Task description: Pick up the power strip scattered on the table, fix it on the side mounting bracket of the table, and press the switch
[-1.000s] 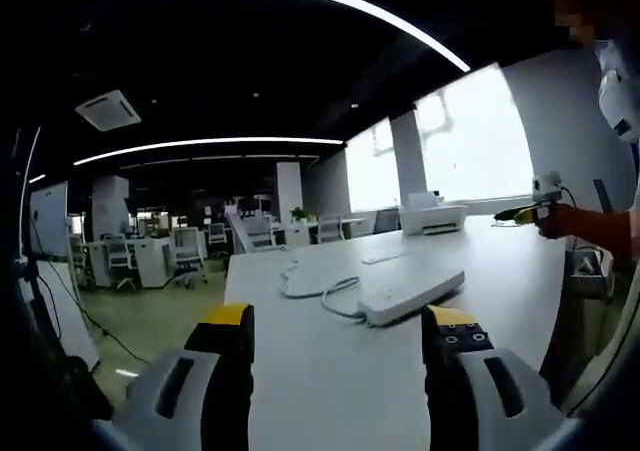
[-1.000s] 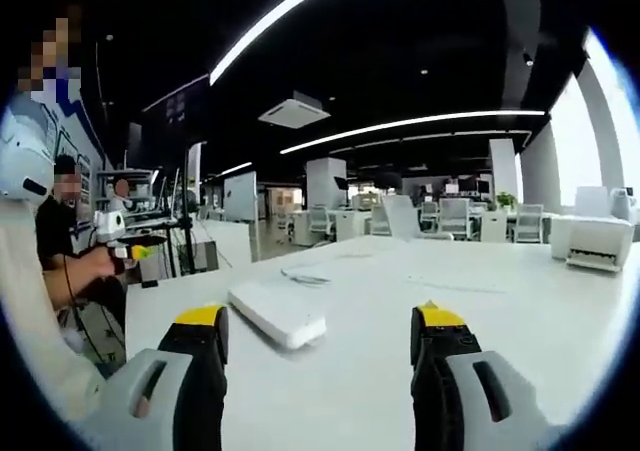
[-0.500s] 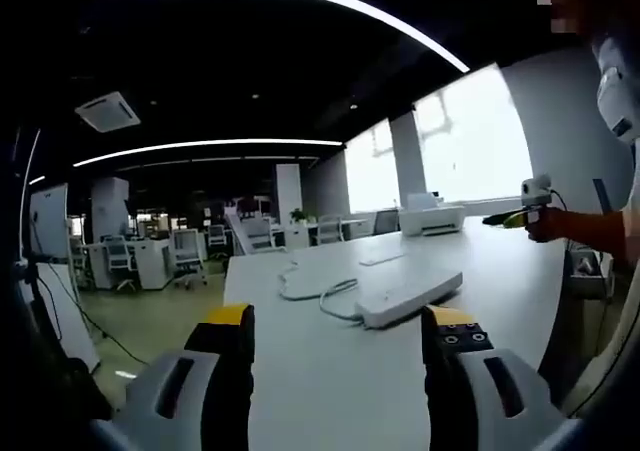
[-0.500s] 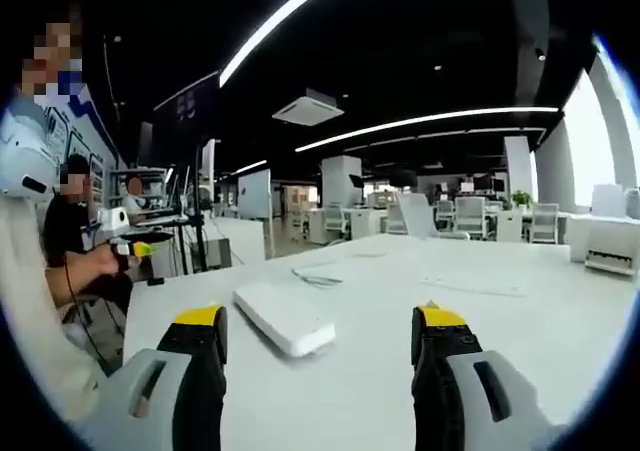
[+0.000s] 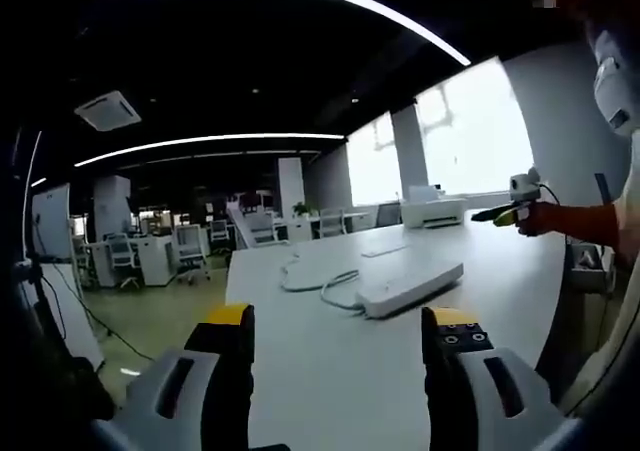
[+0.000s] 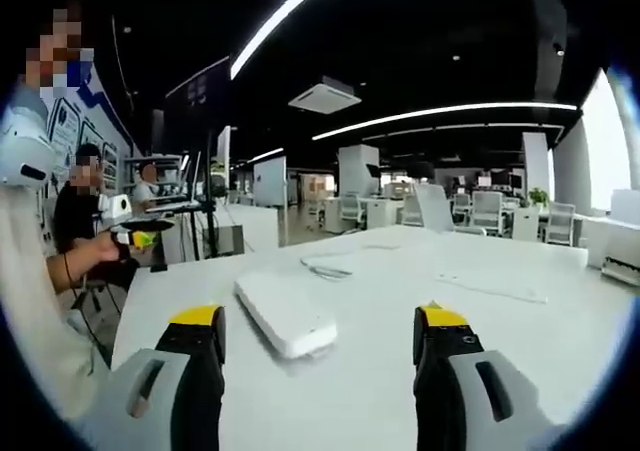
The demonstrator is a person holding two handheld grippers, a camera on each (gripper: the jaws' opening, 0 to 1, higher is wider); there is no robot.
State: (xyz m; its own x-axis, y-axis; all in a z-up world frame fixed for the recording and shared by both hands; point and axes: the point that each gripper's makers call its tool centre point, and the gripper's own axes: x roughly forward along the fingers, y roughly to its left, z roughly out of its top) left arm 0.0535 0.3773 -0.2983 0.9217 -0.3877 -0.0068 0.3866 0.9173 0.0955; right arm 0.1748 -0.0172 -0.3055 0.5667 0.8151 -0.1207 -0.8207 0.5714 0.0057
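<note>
power strip (image 6: 285,314) on table (image 6: 380,391), both grippers apart

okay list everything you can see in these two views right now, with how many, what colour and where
power strip: one, white, lying flat on the table ahead of both grippers, nearer in the right gripper view.
cable: one, white, looping on the table from the strip's far end.
table: one, white, under everything.
printer: one, white, far end of the table by the window.
flat sheet: one, white, lying on the table right of the strip.
office chairs: several, white, in the background.
seated person: one, dark top, left in the right gripper view.
left gripper: grey, yellow tips, jaws open, holding nothing.
right gripper: the same, jaws open, holding nothing.
</note>
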